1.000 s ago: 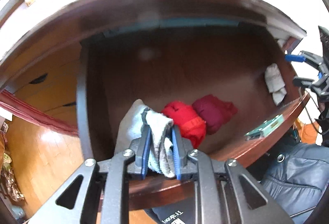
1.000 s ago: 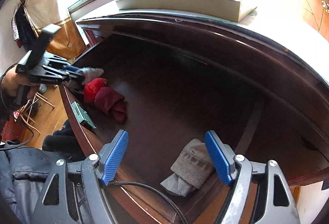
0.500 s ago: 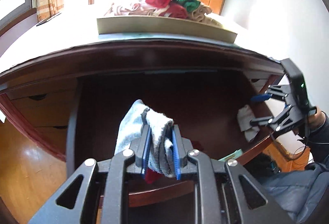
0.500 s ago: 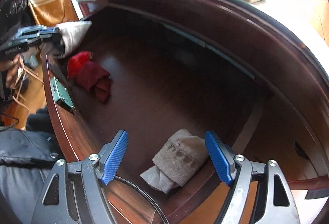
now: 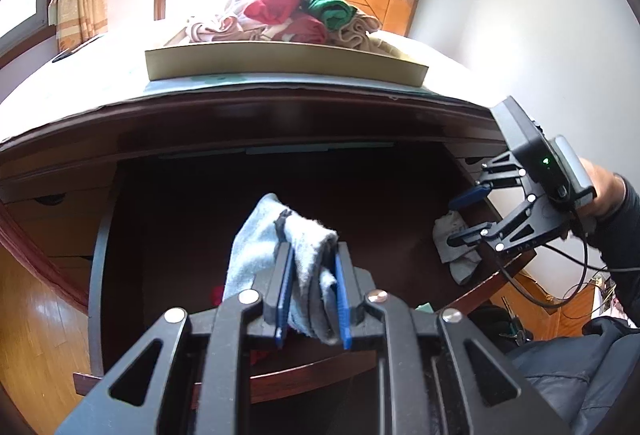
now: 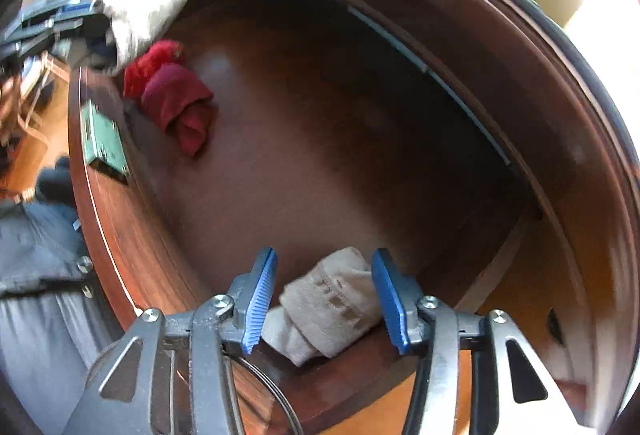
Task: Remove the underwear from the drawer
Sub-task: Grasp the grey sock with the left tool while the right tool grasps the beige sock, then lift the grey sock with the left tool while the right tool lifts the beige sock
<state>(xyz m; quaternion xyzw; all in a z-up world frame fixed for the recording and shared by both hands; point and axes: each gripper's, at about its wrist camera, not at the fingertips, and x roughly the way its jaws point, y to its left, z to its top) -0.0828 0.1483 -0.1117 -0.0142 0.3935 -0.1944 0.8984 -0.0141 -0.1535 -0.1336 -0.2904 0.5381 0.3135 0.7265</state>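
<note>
My left gripper [image 5: 310,289] pinches a rolled grey fabric underwear [image 5: 280,239] above the open dark wooden drawer [image 6: 320,139]. My right gripper [image 6: 324,299] is spread around a beige folded underwear [image 6: 332,309] at the drawer's front corner; red rolled garments [image 6: 176,95] lie apart.

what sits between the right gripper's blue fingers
A folded beige cloth in the wooden drawer, between the open right gripper fingers, untouched; right wrist view.
</note>
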